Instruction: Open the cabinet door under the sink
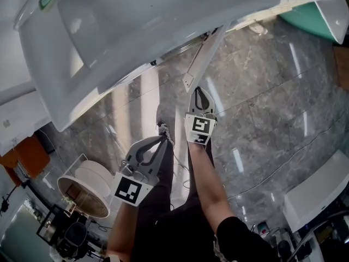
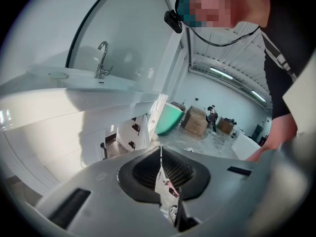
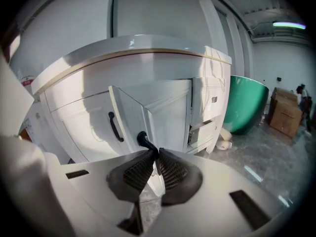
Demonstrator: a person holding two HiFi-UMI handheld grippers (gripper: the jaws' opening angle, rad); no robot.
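Right claw [image 3: 154, 155] pinches the handle [image 3: 142, 139] (cabinet door [image 3: 170, 115] ajar); left claw [image 2: 160, 154] closed.

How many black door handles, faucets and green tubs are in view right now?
Black door handles: 2, free handle and gripped handle
Faucet: 1
Green tub: 1
Total: 4

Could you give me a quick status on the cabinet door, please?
Right gripper shut on black door handle. Cabinet door partly open. Left gripper shut, empty, touching nothing. Nothing seen blocking the door.
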